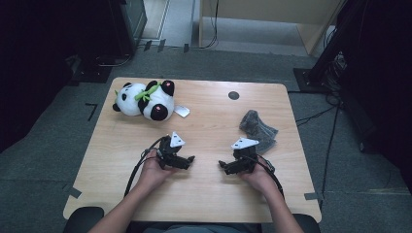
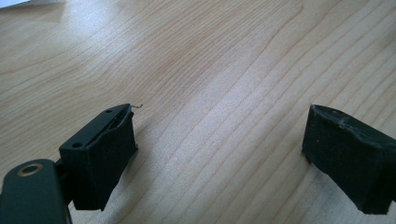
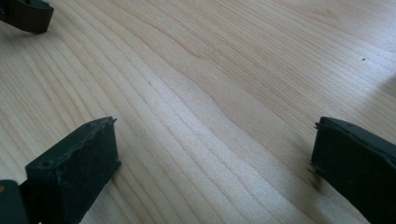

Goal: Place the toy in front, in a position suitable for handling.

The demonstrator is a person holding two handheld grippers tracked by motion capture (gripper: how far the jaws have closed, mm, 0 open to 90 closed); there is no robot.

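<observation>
Here, setting: we look down on a pale wooden table with rounded corners [image 1: 204, 191], standing on grey carpet, with a person's forearms entering from the near edge.
Left gripper: we see the black two-jaw left gripper [image 1: 191, 159] held low over the table's middle, just left of centre, its tip aimed toward the other gripper.
Left jaws: in the left gripper view we see them spread wide, with bare wood grain between them and nothing held.
Right gripper: we find the black two-jaw right gripper [image 1: 222, 165] mirrored near it, just right of centre, its tip facing the left one across a small gap.
Right jaws: in the right gripper view we see them wide apart as well, holding nothing.
Soft toy: we see a black-and-white plush panda with a green leaf collar [image 1: 145, 100] lying on its side at the far left of the table, well apart from both grippers.
Cloth: we see a crumpled dark grey cloth [image 1: 257, 129] on the right side, just beyond the right gripper.
Table mark: we notice a small dark round disc [image 1: 233, 95] near the far edge.
</observation>
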